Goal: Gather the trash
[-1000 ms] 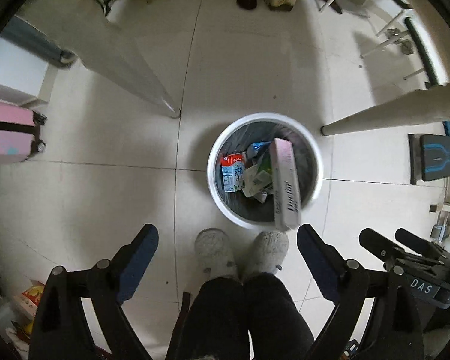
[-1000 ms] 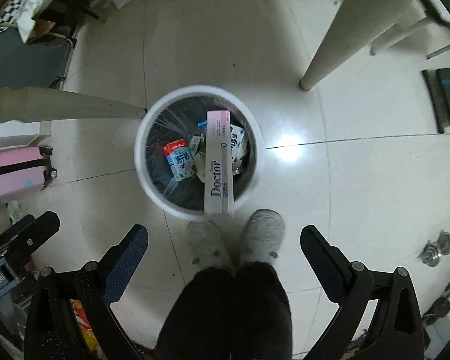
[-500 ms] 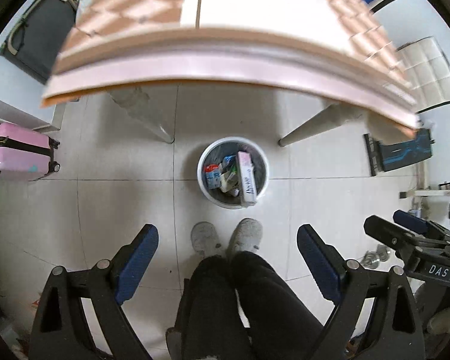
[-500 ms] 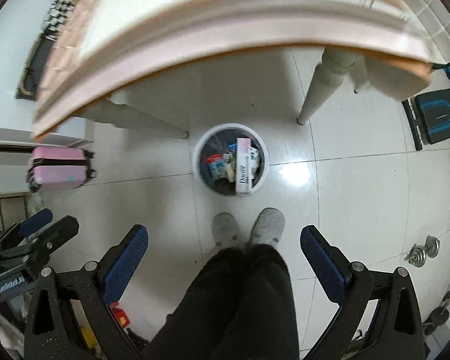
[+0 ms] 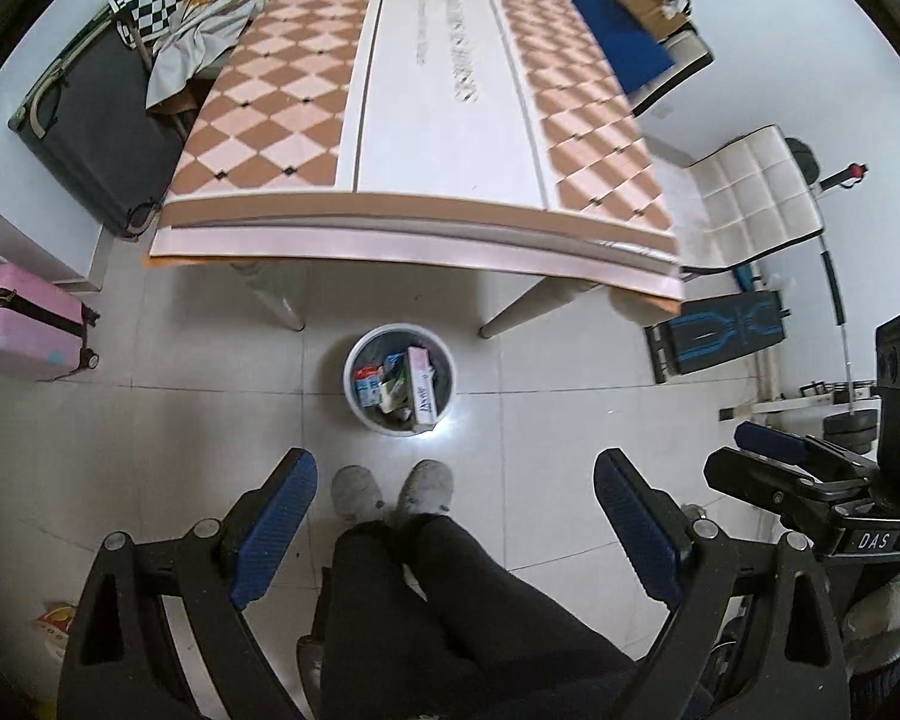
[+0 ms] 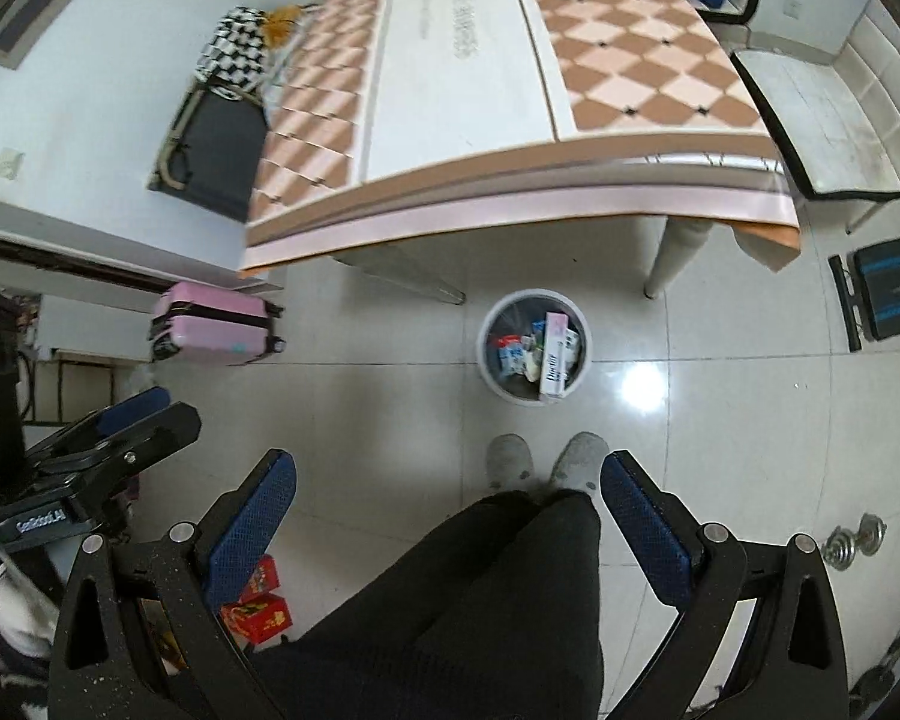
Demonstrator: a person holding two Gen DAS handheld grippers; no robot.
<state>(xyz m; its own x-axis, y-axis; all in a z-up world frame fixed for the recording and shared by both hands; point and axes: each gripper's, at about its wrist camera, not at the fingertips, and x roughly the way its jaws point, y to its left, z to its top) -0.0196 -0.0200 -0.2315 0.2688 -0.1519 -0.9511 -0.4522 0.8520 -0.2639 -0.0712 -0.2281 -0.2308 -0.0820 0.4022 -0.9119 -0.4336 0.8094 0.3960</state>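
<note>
While both the left gripper (image 5: 455, 513) and right gripper (image 6: 448, 507) hang with jaws wide apart and empty, the bin (image 5: 354, 387) sits mid-frame on the floor below the worktop (image 5: 426, 114) edge, holding a long box (image 5: 423, 385) and cartons (image 5: 368, 385).

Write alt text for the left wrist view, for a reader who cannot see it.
Open, empty left tongs point down at a white trash bin on the tiled floor, holding cartons and a long pink box propped on its rim. The person's slippered feet stand just before it; a checkered-cloth table lies beyond, a pink suitcase at left.
</note>
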